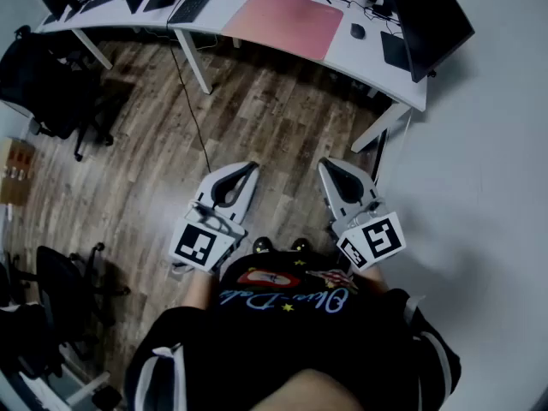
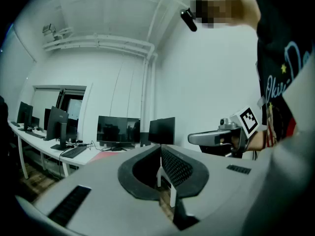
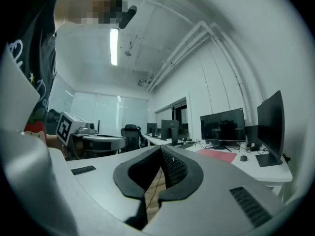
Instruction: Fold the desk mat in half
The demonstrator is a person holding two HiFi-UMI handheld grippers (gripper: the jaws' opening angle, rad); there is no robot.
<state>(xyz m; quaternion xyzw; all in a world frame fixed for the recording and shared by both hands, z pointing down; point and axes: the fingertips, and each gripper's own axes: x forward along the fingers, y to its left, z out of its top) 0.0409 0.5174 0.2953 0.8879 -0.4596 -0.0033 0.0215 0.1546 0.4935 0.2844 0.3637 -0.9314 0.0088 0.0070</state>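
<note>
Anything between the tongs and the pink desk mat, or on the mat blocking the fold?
Nothing visible. Only wooden floor with a thin cable separates the left tongs and right tongs from the desk. The desk mat is bare; the mouse sits beside it.

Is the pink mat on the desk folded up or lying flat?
Flat. In the head view the pink mat lies spread as one whole rectangle on the white desk, with no edge turned over.

place: office | white desks point(image 1: 227, 2), monitors point(image 3: 222, 127), keyboard point(image 1: 195, 0), swivel chairs point(image 1: 51, 75) (wood-look floor point(image 1: 257, 118))
</note>
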